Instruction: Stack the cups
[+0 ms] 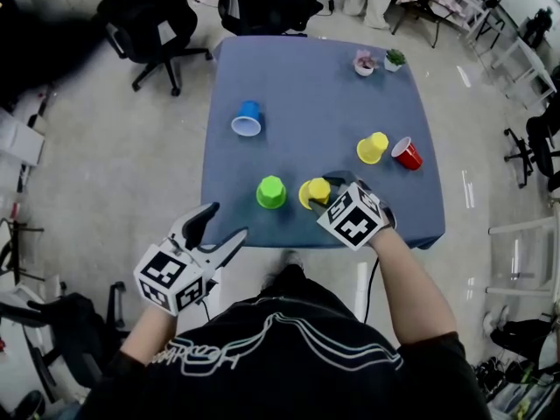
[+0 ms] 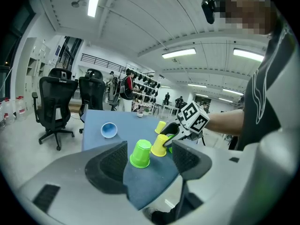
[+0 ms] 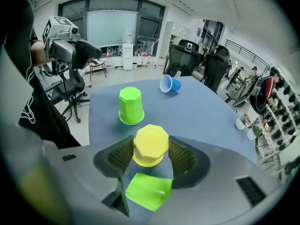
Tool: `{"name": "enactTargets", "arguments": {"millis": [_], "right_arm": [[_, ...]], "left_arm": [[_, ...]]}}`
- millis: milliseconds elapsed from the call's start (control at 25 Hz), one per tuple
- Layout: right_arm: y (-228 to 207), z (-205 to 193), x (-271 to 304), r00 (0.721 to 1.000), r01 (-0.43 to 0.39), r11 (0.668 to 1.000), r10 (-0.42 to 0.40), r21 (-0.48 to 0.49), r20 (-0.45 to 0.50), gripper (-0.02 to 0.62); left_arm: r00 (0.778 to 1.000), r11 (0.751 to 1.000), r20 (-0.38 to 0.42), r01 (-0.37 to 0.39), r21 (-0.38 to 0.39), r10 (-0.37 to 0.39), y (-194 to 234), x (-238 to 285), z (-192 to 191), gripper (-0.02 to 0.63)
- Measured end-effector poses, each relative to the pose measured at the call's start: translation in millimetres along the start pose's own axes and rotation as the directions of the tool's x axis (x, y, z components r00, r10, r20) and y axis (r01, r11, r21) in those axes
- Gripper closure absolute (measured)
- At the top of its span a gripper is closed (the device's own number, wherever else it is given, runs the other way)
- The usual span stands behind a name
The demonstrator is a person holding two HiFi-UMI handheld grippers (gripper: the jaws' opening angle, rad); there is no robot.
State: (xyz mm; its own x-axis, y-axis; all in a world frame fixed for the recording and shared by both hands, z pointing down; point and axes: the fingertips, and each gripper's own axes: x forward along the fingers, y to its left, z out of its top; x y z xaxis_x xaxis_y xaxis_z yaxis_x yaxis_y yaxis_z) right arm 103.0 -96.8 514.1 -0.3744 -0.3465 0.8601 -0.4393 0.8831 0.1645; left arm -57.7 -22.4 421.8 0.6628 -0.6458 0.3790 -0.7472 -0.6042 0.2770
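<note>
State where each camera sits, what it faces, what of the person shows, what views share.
Head view: on head, down at table; left gripper, right gripper, forearms, chest.
Left gripper view: on left gripper, across table; right gripper, torso.
Right gripper view: on right gripper, down at yellow cup between jaws; left gripper.
Shared: green cup.

Smooth, faintly glossy plastic yellow cup (image 3: 150,144) and green cup (image 3: 131,106); matt blue cloth table cover (image 3: 201,111)
</note>
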Motion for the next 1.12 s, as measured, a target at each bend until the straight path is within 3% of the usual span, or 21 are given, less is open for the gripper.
{"name": "enactTargets", "arguments": {"millis": [840,1120], "right_arm": [[12,23,11,0.999,-0.020,1.000,0.019,0.011,0.041,0.347],[12,23,0,0.997,-0.015,1.000,0.015,0.000,0.075,0.308]], "left_arm": [[1.000,1.000,0.006,-0.023,-0.012,0.023,4,-16,-9,0.295],[1.000,1.000,0.001,-0.014,-0.016,0.014,4,-12,-12,0.295]]}}
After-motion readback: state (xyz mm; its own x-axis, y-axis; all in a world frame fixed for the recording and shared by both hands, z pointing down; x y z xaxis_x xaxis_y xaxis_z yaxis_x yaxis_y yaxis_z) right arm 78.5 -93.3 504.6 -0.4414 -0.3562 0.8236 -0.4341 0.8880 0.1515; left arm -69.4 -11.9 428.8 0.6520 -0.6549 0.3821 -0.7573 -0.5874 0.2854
